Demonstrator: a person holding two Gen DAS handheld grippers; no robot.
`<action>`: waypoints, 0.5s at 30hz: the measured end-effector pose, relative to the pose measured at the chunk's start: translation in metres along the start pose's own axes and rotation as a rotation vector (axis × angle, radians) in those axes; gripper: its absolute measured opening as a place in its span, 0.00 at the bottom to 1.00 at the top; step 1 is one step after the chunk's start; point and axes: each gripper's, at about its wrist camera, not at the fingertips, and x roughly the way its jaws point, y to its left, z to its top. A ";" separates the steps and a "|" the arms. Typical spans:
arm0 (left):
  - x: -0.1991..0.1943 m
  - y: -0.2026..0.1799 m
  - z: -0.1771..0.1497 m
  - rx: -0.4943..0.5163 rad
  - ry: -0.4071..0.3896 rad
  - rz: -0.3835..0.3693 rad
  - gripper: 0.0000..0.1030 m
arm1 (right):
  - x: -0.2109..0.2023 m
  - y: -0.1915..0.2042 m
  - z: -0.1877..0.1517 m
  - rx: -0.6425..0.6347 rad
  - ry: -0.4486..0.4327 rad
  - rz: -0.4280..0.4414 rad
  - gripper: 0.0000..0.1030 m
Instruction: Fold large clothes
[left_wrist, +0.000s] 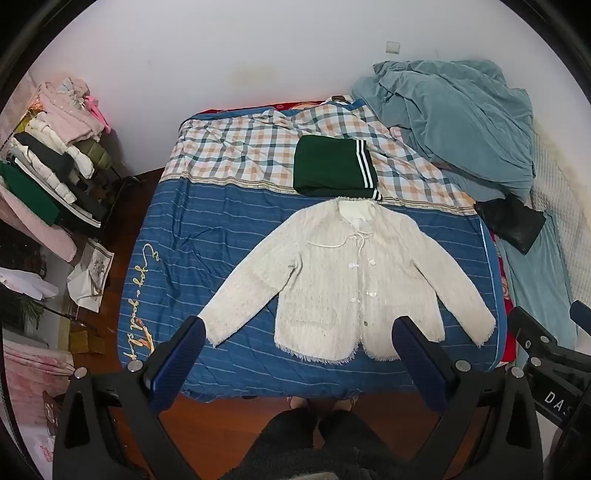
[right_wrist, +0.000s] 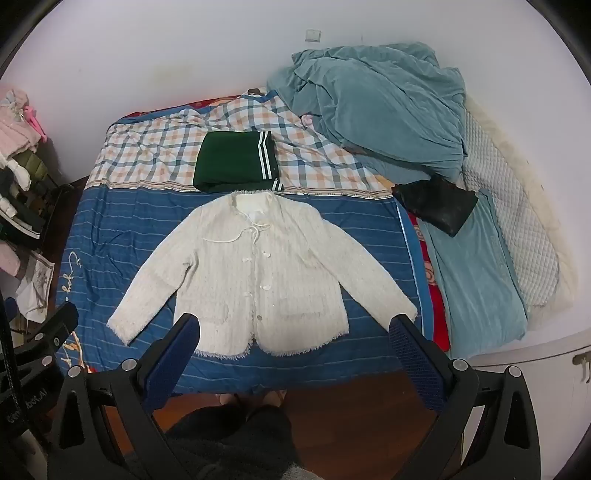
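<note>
- The cream knit cardigan (left_wrist: 343, 280) lies face up and buttoned on the bed (left_wrist: 207, 236), sleeves spread out to both sides and hem nearest the person; laid flat like this, I judge it is ready for its first fold.
- Beyond its collar, farther from both tools, sits a folded green garment with white stripes (left_wrist: 332, 166), likely a finished piece set out of the way.
- The left tool (left_wrist: 299, 336) hangs above the near edge of the bed, jaws released wide and empty; the cardigan's left sleeve cuff (left_wrist: 214, 328) shows just beside its left finger, and the hem lies between the fingers, well below them.
- The right tool (right_wrist: 295, 332) is likewise wide open and holds nothing; the hem shows between its fingers and the right cuff (right_wrist: 402, 310) near its right finger.
- Both tools tilt steeply down at the bed, side by side, a pose that suits reaching for the garment.
- A rumpled teal blanket (right_wrist: 384, 110) is heaped far off to the right of the tools, clear of the cardigan.
</note>
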 end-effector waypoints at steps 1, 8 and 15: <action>0.000 0.000 0.000 0.000 -0.003 0.001 1.00 | 0.000 0.000 0.000 0.000 0.001 0.000 1.00; 0.000 0.000 0.000 0.000 -0.009 0.004 1.00 | 0.000 -0.001 -0.001 -0.004 0.005 -0.008 1.00; 0.000 0.000 0.000 0.001 -0.011 0.000 1.00 | 0.000 0.000 0.000 -0.008 0.010 -0.011 1.00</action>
